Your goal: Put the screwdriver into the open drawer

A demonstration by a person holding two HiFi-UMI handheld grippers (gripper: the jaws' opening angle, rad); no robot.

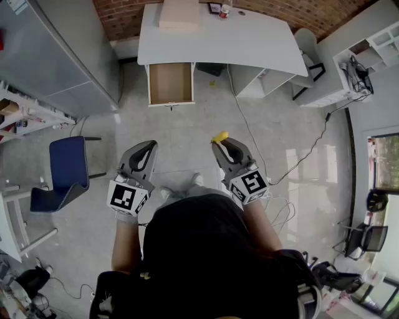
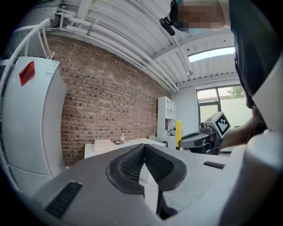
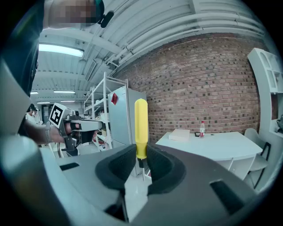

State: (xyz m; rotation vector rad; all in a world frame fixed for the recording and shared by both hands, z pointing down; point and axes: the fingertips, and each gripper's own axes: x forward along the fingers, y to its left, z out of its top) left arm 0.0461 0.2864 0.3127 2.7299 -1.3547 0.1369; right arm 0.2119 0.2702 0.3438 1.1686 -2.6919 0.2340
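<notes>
My right gripper [image 1: 219,144] is shut on a yellow-handled screwdriver [image 3: 141,128], which stands upright between the jaws with its handle up; its yellow top [image 1: 220,136] shows in the head view. The left gripper [image 1: 151,147] is shut with nothing in it, its jaws meeting at a point [image 2: 143,146]. Both are held above the floor in front of the person. The open drawer [image 1: 170,83] sticks out from the left end of the white desk [image 1: 218,43], ahead and slightly left, and looks empty. From the left gripper view I see the right gripper [image 2: 201,138] with the screwdriver [image 2: 178,133].
A flat box [image 1: 179,12] and a small bottle [image 1: 225,10] lie on the desk. A grey cabinet [image 1: 50,56] stands at left, a blue chair [image 1: 67,171] near it. A cable [image 1: 249,134] runs across the floor at right. White shelves [image 1: 365,56] are far right.
</notes>
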